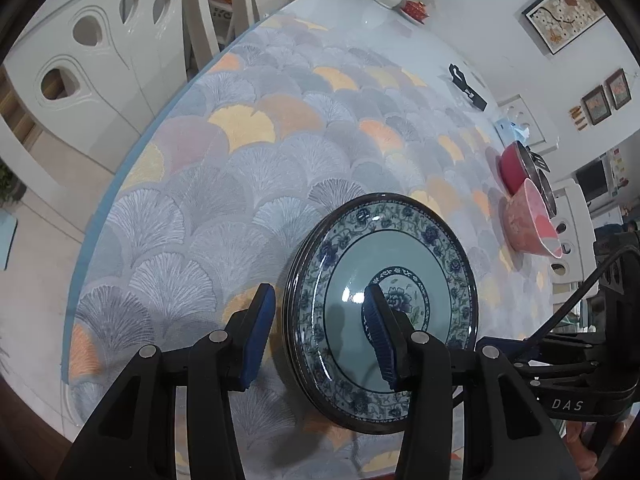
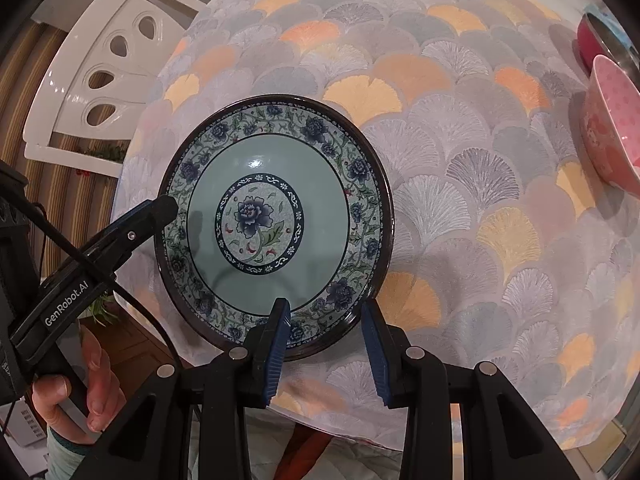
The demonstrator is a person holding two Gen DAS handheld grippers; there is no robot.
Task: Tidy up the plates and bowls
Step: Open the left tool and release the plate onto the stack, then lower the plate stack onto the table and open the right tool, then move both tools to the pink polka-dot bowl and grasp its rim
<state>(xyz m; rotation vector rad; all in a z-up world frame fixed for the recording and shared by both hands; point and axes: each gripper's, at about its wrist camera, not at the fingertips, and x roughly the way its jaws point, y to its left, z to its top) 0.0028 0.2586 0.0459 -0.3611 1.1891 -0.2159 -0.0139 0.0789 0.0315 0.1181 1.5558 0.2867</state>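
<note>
The floral blue-and-green plate (image 2: 272,224), dark-rimmed, lies on the counter (image 2: 460,208), its rim between both grippers' parted fingers (image 1: 260,332), unclamped.

Table (image 2: 460,208); plates (image 2: 272,220), bowls (image 2: 616,120) atop

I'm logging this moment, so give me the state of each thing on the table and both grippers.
Plates: stacked, flat on table.
Pink bowl: upright, apart from plates.
Red bowl: upright, beside pink bowl.
Left gripper: open, straddling plate rim.
Right gripper: open, straddling plate rim.
</note>
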